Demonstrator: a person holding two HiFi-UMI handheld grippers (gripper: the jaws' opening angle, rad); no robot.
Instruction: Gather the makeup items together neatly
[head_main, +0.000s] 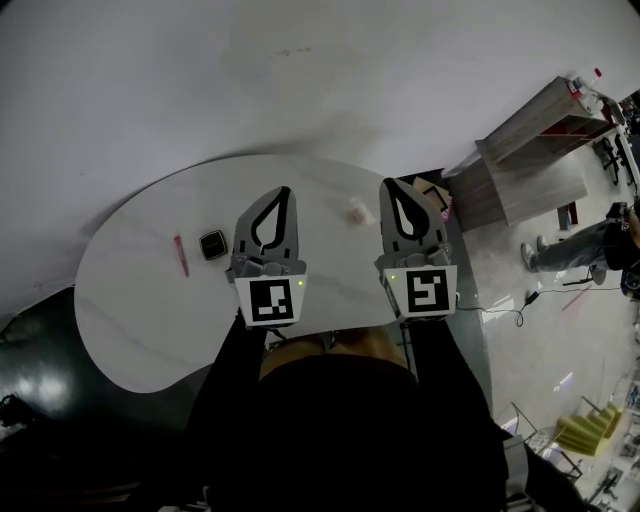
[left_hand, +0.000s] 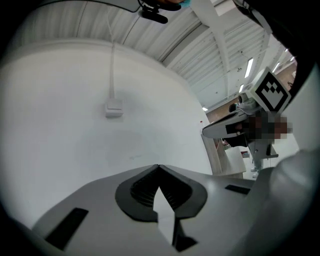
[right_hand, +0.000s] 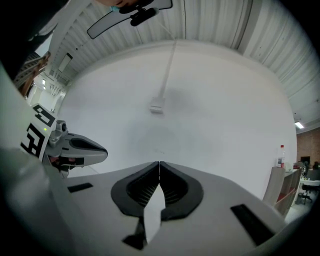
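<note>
Left gripper (head_main: 284, 195) and right gripper (head_main: 392, 188), jaws closed on nothing, held side by side above table (head_main: 130, 300), likely readied before gathering red stick (head_main: 181, 255), compact (head_main: 213, 245) and pale item (head_main: 357, 210).

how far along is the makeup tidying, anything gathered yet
Done: little. On the table, a red stick and a dark compact lie near each other at the left, while a pale item sits apart to the right.
In hand: nothing. The left gripper and right gripper are both shut and empty above the table.
Left: bringing all three items together.
</note>
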